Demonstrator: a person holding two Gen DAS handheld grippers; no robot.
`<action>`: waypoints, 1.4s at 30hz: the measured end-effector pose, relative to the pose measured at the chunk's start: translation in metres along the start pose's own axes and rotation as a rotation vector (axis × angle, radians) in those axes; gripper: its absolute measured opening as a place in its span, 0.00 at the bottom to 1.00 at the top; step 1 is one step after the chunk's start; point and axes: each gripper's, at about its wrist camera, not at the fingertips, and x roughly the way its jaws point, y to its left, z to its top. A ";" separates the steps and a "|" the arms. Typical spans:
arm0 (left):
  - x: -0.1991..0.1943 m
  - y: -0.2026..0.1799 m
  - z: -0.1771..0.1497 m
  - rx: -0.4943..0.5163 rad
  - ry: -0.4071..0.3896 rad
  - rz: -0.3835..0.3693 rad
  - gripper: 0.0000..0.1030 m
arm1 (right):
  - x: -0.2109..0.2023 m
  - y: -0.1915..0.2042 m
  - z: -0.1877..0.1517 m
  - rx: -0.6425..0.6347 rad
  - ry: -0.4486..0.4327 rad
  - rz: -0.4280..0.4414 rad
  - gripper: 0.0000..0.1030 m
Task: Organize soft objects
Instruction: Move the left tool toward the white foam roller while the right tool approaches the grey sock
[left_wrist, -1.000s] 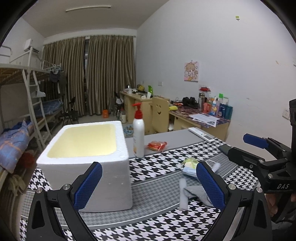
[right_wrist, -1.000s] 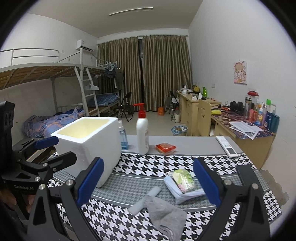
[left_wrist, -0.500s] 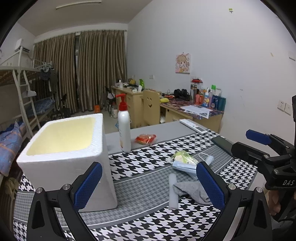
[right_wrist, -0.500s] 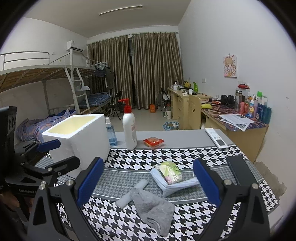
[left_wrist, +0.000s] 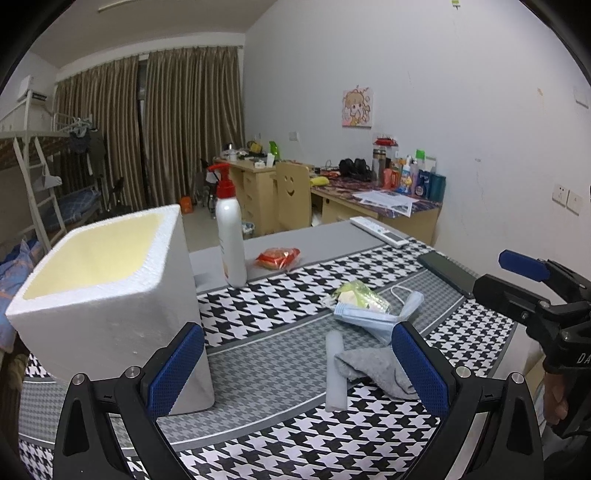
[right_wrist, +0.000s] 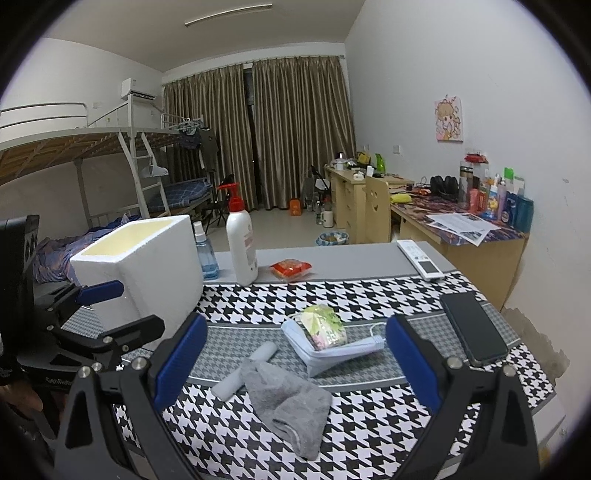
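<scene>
A: Dormitory room, houndstooth-patterned table: the left gripper and the right gripper hang above the near edge, each with its 2 blue-padded fingers spread wide and nothing between them.

B: And the soft items?

A: A grey sock lies crumpled near the front of the table, touching a pale rolled piece at its left. Just behind them sits a light-blue face mask, with a small green-printed packet resting on it. In the left wrist view the same sock and mask lie right of centre.

B: The container?

A: A white foam box, open-topped with a yellowish inside, stands at the table's left side, well apart from the sock.

B: Any legible writing?

A: Little. The right gripper's body, seen from the left wrist camera, shows white letters "DA" at the frame edge; the left gripper's body, seen from the right wrist, carries lettering too blurred to read. A white pump bottle with a red top has a pinkish label, unreadable.

B: Other items?

A: A blue spray bottle beside the box, a red snack packet, a white remote, and a dark phone at the right.
</scene>
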 end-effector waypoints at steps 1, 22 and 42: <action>0.002 -0.001 -0.001 0.002 0.006 -0.002 0.99 | 0.001 -0.001 -0.001 0.000 0.005 -0.001 0.96; 0.042 -0.015 -0.024 0.044 0.129 -0.035 0.99 | 0.010 -0.015 -0.027 0.024 0.080 -0.033 0.96; 0.078 -0.023 -0.039 0.071 0.239 -0.081 0.99 | 0.034 -0.017 -0.047 0.026 0.161 -0.026 0.96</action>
